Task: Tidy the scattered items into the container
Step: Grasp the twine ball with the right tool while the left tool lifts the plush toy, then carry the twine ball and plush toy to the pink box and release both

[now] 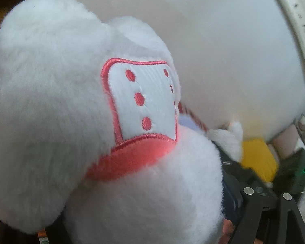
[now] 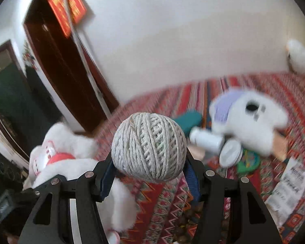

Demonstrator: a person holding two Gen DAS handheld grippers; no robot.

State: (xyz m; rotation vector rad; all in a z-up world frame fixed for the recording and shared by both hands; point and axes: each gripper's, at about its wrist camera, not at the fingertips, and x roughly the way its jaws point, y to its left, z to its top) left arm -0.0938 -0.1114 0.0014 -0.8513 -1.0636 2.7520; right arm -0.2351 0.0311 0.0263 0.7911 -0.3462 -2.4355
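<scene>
Right wrist view is showing the right gripper (image 2: 149, 162) squeezing a ball of string (image 2: 149, 146) in the middle of the frame, above a striped cloth (image 2: 254, 85). Left wrist view is showing the left gripper (image 1: 132, 213) hiding behind a white plush toy (image 1: 75, 111); whether it is gripping cannot be told.
</scene>
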